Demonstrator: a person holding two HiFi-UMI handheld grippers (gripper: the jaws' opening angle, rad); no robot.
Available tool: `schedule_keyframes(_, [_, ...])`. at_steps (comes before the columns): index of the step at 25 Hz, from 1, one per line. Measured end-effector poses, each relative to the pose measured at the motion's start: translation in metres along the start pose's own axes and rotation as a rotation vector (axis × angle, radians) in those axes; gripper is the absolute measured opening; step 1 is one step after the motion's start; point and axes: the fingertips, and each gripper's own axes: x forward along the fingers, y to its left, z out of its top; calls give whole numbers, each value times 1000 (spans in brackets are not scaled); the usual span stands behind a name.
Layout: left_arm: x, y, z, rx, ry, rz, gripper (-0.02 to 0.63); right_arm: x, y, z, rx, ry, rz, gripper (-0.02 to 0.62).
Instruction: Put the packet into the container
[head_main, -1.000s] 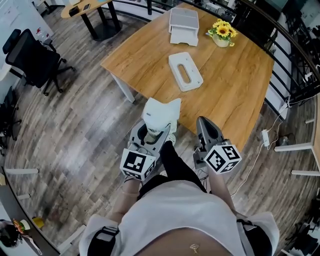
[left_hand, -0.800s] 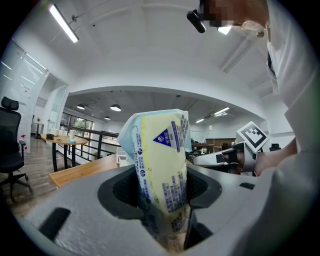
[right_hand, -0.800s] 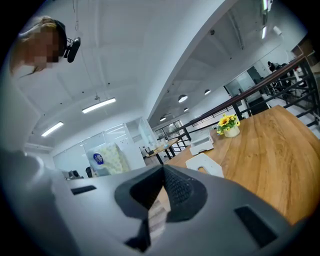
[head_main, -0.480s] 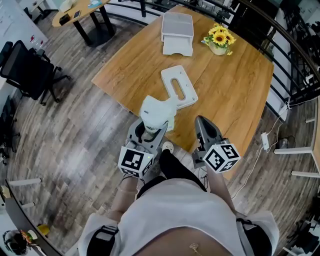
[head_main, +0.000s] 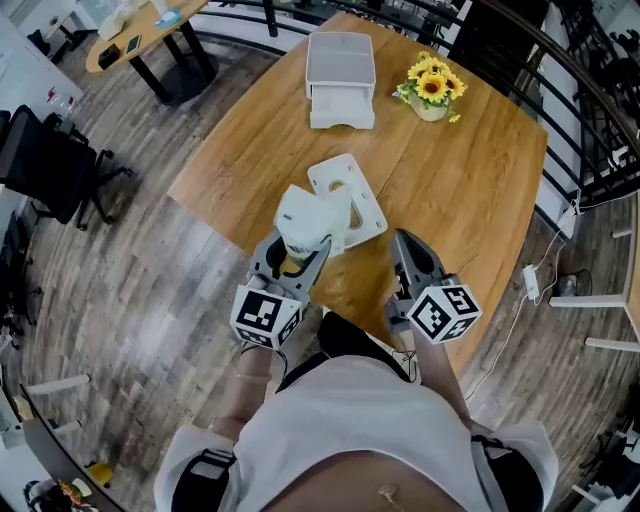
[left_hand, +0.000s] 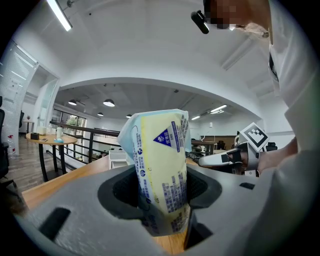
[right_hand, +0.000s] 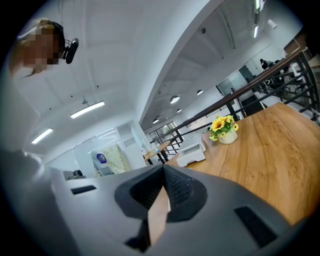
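A pale yellow and blue packet (left_hand: 161, 165) stands upright between the jaws of my left gripper (head_main: 291, 252), which is shut on its lower part. In the head view the packet (head_main: 304, 214) hangs over the near edge of the wooden table (head_main: 470, 170) and overlaps the corner of a flat white container with an oval slot (head_main: 356, 193). My right gripper (head_main: 404, 246) is to the right, over the table's near edge, with its jaws closed to a point and nothing between them. In the right gripper view the packet (right_hand: 112, 158) shows at the left.
At the far side of the table stand a white box-like tray (head_main: 340, 64) and a pot of yellow flowers (head_main: 431, 87). A black office chair (head_main: 50, 160) and a second table (head_main: 140, 30) are off to the left. A black railing (head_main: 590, 110) runs along the right.
The table has come nearer in the head view. Both grippers, which were above the floor, now reach over its near edge. The packet stays gripped and is now next to the slotted container.
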Motion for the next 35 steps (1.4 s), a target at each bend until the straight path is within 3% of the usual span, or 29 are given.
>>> schedule_keyframes(11, [66, 33, -6, 78, 89, -105, 220, 28, -35, 12, 64, -11, -40, 11])
schedule_keyframes(23, [112, 49, -27, 377, 254, -375, 219, 14, -47, 8, 92, -38, -153, 11])
schedule_keyframes(26, [120, 46, -42, 492, 312, -465, 219, 12, -47, 9, 95, -64, -181, 11])
schedule_keyframes(31, [124, 34, -64, 773, 384, -629, 220, 6, -43, 9, 94, -100, -214, 11])
schedule_keyframes(35, [123, 26, -76, 930, 437, -772, 219, -4, -44, 7, 93, -123, -251, 11])
